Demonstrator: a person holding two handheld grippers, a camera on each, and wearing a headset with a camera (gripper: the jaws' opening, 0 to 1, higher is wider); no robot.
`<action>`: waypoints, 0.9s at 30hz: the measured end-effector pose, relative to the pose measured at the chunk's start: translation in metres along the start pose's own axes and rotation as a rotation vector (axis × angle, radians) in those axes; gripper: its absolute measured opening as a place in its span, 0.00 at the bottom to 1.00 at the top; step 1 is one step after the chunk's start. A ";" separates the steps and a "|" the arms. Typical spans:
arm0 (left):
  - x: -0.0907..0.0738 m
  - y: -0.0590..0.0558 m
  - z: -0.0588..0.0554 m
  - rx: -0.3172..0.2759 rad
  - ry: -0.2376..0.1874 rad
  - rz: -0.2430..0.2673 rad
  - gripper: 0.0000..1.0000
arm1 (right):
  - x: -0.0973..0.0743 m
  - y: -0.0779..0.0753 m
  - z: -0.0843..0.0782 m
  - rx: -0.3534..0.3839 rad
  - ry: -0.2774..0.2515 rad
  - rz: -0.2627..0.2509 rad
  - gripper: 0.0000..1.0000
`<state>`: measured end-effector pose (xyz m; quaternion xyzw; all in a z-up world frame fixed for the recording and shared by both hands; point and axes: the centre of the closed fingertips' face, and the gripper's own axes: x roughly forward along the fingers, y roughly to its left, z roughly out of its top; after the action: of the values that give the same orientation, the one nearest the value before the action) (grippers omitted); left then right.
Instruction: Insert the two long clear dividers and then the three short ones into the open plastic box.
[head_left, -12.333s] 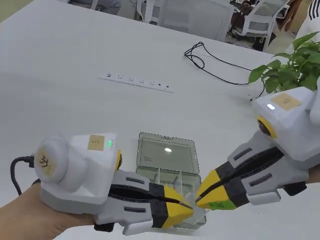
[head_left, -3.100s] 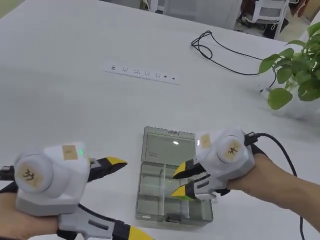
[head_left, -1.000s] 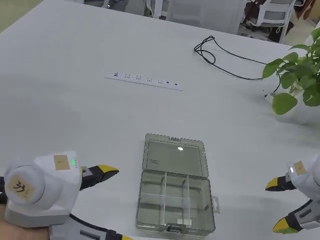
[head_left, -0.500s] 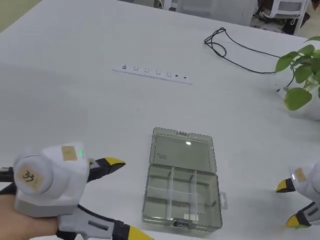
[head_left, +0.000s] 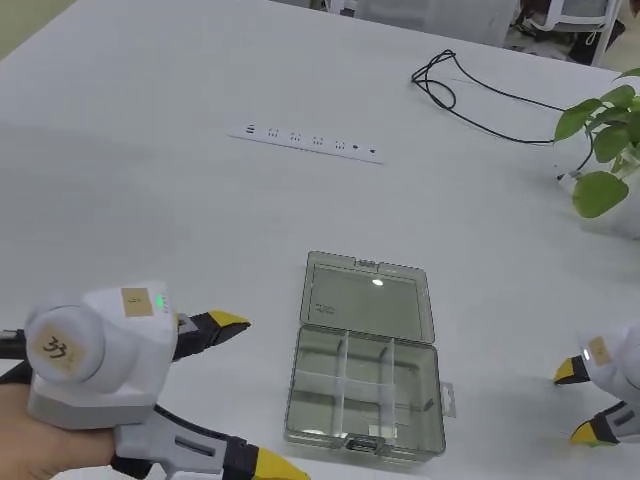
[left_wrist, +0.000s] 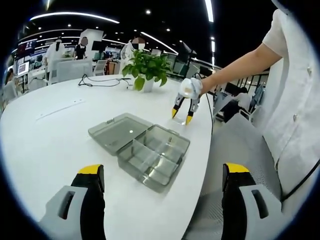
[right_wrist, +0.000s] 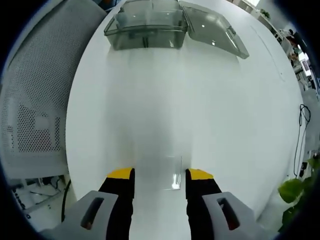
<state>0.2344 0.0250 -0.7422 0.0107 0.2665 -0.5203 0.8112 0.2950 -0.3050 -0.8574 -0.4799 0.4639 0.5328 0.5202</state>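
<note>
The open clear plastic box (head_left: 296, 392) lies in front of me, its lid (head_left: 368, 295) flat on the table behind it and clear dividers (head_left: 341, 372) standing inside as a grid. My left gripper (head_left: 252, 393) hovers left of the box, jaws wide open and holding nothing; from it I look at the box (left_wrist: 150, 150) and at the right gripper (left_wrist: 181, 114). My right gripper (head_left: 577, 402) is open low over the table, well right of the box. A short clear divider (right_wrist: 167, 172) lies flat on the table between the right gripper's (right_wrist: 160, 174) fingertips. The box (right_wrist: 145, 25) is far ahead.
A white power strip (head_left: 310, 143) lies across the table's middle. A black cable (head_left: 480, 95) coils at the back right, and a green plant (head_left: 605, 150) stands at the right edge. The table's rounded front edge (right_wrist: 87, 125) is near the right gripper.
The right gripper has left the box and gone to the table's right side, now open over a loose divider. The left gripper stays open beside the box.
</note>
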 end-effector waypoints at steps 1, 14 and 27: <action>0.000 0.000 0.000 0.000 -0.002 0.000 1.00 | 0.000 0.000 0.000 0.001 0.002 -0.001 0.41; -0.002 -0.003 0.003 0.006 -0.010 0.002 1.00 | -0.001 0.003 0.001 -0.023 0.031 -0.008 0.33; -0.003 -0.006 0.013 0.024 -0.020 -0.012 1.00 | -0.034 0.000 0.050 0.042 -0.100 -0.119 0.32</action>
<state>0.2341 0.0206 -0.7284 0.0137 0.2523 -0.5285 0.8105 0.2935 -0.2591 -0.8179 -0.4683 0.4190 0.5146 0.5834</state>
